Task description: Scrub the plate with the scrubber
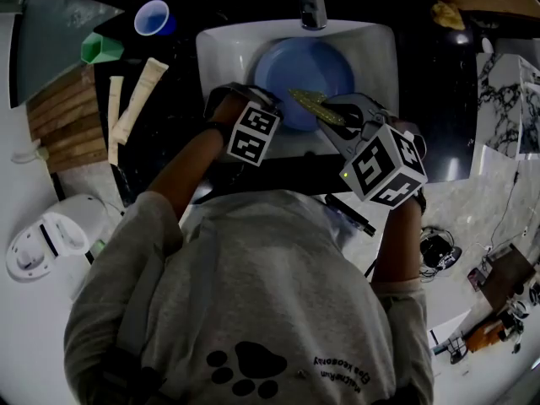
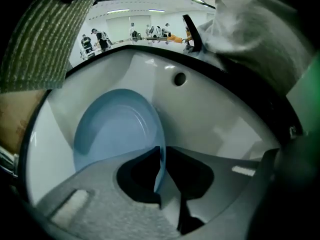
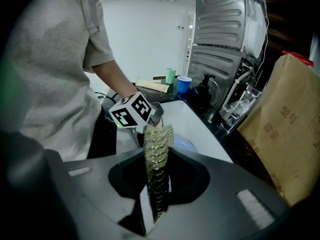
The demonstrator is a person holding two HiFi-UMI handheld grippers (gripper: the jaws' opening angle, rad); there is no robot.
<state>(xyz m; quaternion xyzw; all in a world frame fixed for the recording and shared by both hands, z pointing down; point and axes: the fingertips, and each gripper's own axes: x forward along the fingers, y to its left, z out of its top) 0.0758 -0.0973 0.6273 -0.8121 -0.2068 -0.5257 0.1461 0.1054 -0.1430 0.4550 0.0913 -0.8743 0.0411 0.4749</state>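
Note:
A blue plate stands tilted in the white sink. My left gripper is at its near left rim. In the left gripper view the plate has its edge running between the jaws of the left gripper, which is shut on it. My right gripper is shut on a yellow-green scrubber that lies over the plate's near right part. In the right gripper view the scrubber sticks up from the right gripper, with the left gripper's marker cube just behind it.
A faucet stands at the sink's far side. On the dark counter to the left are a blue cup, a green cup and cream tubes. A brown paper bag stands at the right.

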